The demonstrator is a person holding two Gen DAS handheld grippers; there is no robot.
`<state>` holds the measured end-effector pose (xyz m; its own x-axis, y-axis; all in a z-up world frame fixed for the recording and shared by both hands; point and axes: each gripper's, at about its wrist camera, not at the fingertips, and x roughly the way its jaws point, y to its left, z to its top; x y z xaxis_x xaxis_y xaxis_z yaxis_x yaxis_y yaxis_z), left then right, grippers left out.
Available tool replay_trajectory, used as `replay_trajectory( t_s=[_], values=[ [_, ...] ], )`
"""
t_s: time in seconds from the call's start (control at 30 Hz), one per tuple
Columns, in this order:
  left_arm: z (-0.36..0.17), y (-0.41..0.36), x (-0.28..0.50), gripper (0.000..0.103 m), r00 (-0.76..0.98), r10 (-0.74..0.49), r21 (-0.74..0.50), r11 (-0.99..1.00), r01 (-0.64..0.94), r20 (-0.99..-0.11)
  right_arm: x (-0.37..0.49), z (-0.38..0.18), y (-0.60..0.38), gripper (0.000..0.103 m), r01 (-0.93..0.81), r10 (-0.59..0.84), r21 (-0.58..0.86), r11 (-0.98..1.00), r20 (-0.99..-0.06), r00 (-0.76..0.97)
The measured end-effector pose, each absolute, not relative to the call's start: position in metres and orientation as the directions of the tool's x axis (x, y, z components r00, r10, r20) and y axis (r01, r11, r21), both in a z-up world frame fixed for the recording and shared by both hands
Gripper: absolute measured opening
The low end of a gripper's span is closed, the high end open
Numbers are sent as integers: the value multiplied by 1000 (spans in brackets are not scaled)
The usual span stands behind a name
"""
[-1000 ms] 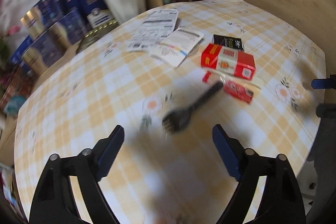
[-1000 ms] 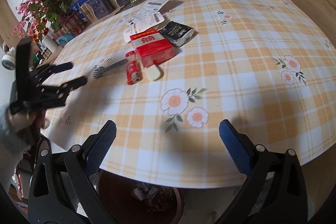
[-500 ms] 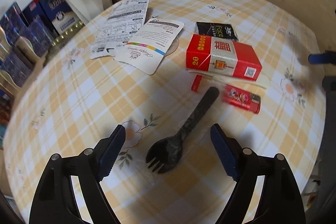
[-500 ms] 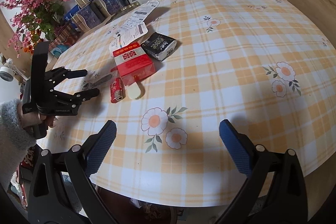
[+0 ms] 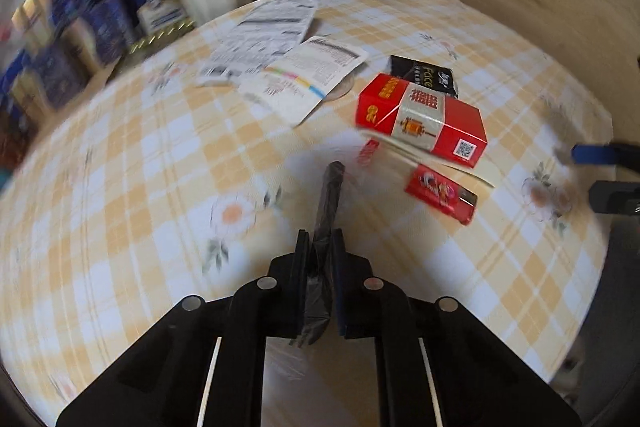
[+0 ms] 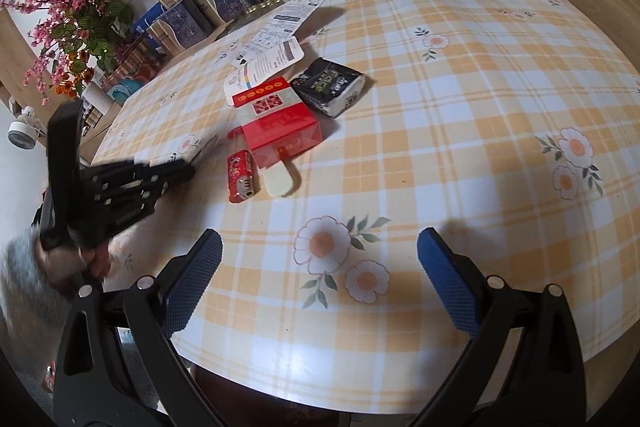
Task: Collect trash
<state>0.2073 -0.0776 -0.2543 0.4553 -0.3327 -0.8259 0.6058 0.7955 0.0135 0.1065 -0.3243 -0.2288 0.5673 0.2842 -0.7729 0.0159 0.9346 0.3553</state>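
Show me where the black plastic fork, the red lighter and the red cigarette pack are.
black plastic fork [image 5: 330,195], left wrist view, on its handle.
red lighter [image 6: 241,177], right wrist view, on its red body.
red cigarette pack [image 5: 420,117], left wrist view, on its top face.

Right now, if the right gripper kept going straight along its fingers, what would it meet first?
Most likely the bare tablecloth at the printed daisies; the right gripper is open, with no trash between the fingers. Depth is uncertain.
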Motion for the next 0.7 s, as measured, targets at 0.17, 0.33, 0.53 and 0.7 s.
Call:
replay_trajectory(
  t_s=[0.17, 0.33, 0.53, 0.7],
  values=[
    [-245, -33, 191, 9, 466, -372, -161, 887, 432, -803, 127, -227, -319, 89, -10, 313, 371, 929, -768, 559],
    [-229, 6, 161, 9, 499, -401, -265, 909, 322, -768, 163, -222, -308, 81, -69, 364, 399, 914, -736, 571],
    [-211, 40, 130, 9, 538, -392, -298, 919, 256, -746, 208, -232, -288, 79, -88, 374, 391, 916, -755, 539],
    [-200, 54, 111, 9, 562, -387, -311, 922, 231, -731, 233, -238, -279, 79, -84, 347, 356, 931, -787, 511]
  ],
)
